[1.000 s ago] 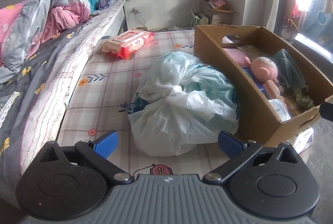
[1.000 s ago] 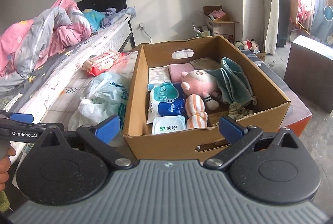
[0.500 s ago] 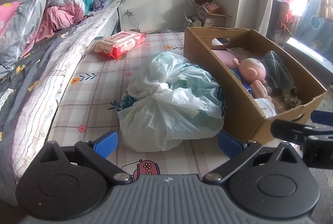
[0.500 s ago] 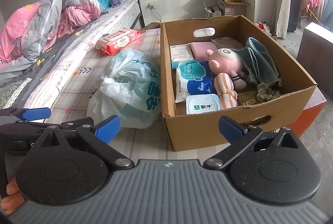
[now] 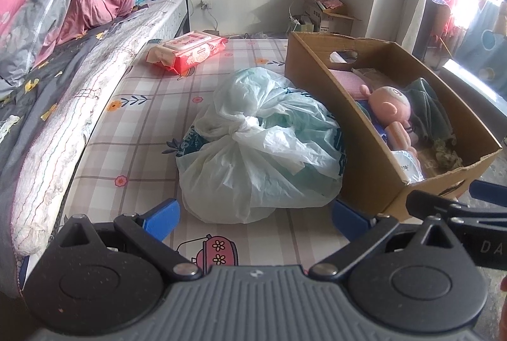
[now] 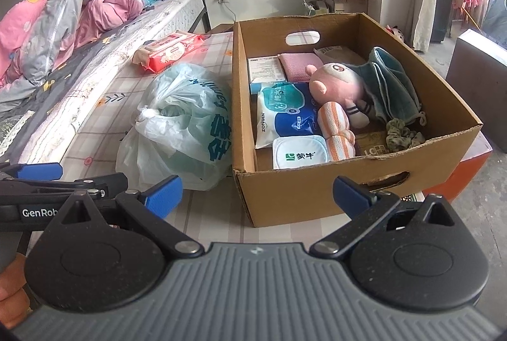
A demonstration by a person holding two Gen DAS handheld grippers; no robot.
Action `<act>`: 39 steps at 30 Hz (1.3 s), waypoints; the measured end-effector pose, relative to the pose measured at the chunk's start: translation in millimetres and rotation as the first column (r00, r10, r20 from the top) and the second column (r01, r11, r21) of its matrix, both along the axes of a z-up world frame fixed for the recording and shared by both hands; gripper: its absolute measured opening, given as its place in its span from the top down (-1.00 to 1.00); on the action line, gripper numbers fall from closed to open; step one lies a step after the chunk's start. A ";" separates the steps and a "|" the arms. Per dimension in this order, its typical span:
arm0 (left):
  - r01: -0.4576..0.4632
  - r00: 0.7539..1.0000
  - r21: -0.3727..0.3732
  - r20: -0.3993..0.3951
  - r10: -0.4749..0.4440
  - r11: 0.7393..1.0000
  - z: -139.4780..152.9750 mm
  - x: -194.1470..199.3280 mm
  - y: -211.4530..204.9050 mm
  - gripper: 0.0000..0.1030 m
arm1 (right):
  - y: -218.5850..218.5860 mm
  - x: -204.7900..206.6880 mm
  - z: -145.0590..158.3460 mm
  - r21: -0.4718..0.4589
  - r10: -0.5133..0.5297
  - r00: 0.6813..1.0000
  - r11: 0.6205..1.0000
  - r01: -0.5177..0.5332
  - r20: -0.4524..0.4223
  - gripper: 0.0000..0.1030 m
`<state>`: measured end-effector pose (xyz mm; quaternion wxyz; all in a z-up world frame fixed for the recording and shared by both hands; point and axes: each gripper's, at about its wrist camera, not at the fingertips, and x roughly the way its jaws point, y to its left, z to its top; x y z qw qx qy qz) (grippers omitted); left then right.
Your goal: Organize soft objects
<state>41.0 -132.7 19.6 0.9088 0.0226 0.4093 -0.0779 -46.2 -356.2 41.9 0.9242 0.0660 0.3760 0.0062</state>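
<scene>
Left wrist view: the left gripper (image 5: 255, 219) has its blue fingers spread wide, with nothing between them.
Knotted plastic bag: the bag (image 5: 263, 148) sits at the centre of the frame on the checked sheet (image 5: 133, 132), directly ahead of the left fingers and close to them; its knot faces the camera.
Bag against box: its right flank appears to touch the left wall of the cardboard box (image 5: 364, 148).
Right wrist view: the right gripper (image 6: 256, 193) is also spread wide and empty, aimed at the near left corner of the box (image 6: 364, 179).
Bag from the right: it lies at left centre (image 6: 180, 122), off to the left of those fingers.
Nearer hand: the left gripper, by judgement, since the bag lies squarely between its finger lines.
Long axis: the bag is a rounded heap, slightly wider across the frame than deep.
Box contents: pink plush doll (image 6: 336, 81), tissue packs and a green towel (image 6: 391, 87).
Still outside: red wet-wipes pack (image 5: 187, 51), upper left of centre.
</scene>
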 end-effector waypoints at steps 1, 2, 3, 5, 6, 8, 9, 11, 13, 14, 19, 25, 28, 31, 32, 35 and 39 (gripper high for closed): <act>-0.002 1.000 0.000 -0.001 0.002 1.000 -0.1 0.5 -0.4 -0.99 | -0.4 1.3 -0.1 -0.002 0.000 1.000 1.000 0.000 -0.002 -0.98; -0.003 1.000 0.001 -0.002 0.003 1.000 -0.4 0.7 -1.0 -0.99 | -1.0 1.9 -0.5 -0.004 -0.001 1.000 1.000 0.000 -0.004 -0.98; -0.004 1.000 0.001 -0.003 0.004 1.000 -0.6 0.9 -1.4 -0.99 | -1.4 2.5 -0.6 -0.006 -0.002 1.000 1.000 0.002 -0.005 -0.98; -0.006 1.000 0.000 -0.007 0.006 1.000 -0.7 2.1 -2.4 -0.98 | -1.9 3.4 -0.4 -0.010 -0.003 1.000 1.000 0.003 -0.007 -0.97; -0.007 1.000 0.000 -0.008 0.007 1.000 -0.9 2.2 -3.1 -0.98 | -2.0 3.4 -0.4 -0.013 -0.004 1.000 1.000 0.004 -0.006 -0.97; -0.007 1.000 -0.001 -0.009 0.007 1.000 -1.4 1.9 -4.1 -0.97 | -2.8 3.6 -0.7 -0.017 -0.006 1.000 1.000 0.006 -0.007 -0.97; -0.007 1.000 0.000 -0.009 0.007 1.000 -1.5 1.9 -4.3 -0.96 | -3.3 3.9 -0.8 -0.017 -0.007 1.000 1.000 0.007 -0.009 -0.97; -0.006 1.000 0.001 -0.009 0.006 1.000 -1.8 1.9 -4.9 -0.95 | -4.3 4.3 -1.1 -0.018 -0.009 1.000 1.000 0.009 -0.013 -0.97; -0.004 1.000 0.004 -0.011 0.004 1.000 -2.4 1.6 -7.2 -0.93 | -5.4 4.5 -1.7 -0.020 -0.011 1.000 1.000 0.011 -0.017 -0.98; -0.003 1.000 0.006 -0.011 0.003 1.000 -2.7 1.6 -8.4 -0.93 | -5.8 4.5 -2.0 -0.020 -0.011 1.000 1.000 0.011 -0.018 -0.97; -0.002 1.000 0.009 -0.012 0.002 1.000 -3.3 2.3 -11.2 -0.92 | -8.4 5.7 -3.5 -0.018 -0.012 1.000 1.000 0.012 -0.028 -0.97; 0.000 1.000 0.012 -0.015 0.000 1.000 -3.8 3.8 -13.2 -0.92 | -11.2 7.4 -5.7 -0.011 -0.013 0.999 1.000 0.012 -0.036 -0.97; 0.002 1.000 0.013 -0.017 -0.002 1.000 -4.3 4.6 -14.3 -0.92 | -12.4 8.3 -6.8 -0.005 -0.014 0.999 1.000 0.014 -0.042 -0.97; 0.001 1.000 0.014 -0.019 -0.001 1.000 -4.7 5.5 -15.2 -0.92 | -12.5 8.6 -7.1 -0.007 -0.014 0.999 1.000 0.014 -0.044 -0.97; 0.001 1.000 0.014 -0.019 -0.001 1.000 -4.7 5.5 -15.2 -0.92 | -12.4 8.5 -7.2 -0.007 -0.013 0.999 1.000 0.013 -0.044 -0.97; 0.001 1.000 0.013 -0.019 -0.001 1.000 -4.5 5.4 -15.0 -0.92 | -12.3 8.4 -7.0 -0.006 -0.014 0.999 1.000 0.013 -0.044 -0.97; 0.001 1.000 0.014 -0.021 -0.001 1.000 -5.3 5.7 -15.5 -0.92 | -12.0 8.2 -6.9 -0.008 -0.014 0.999 1.000 0.014 -0.044 -0.97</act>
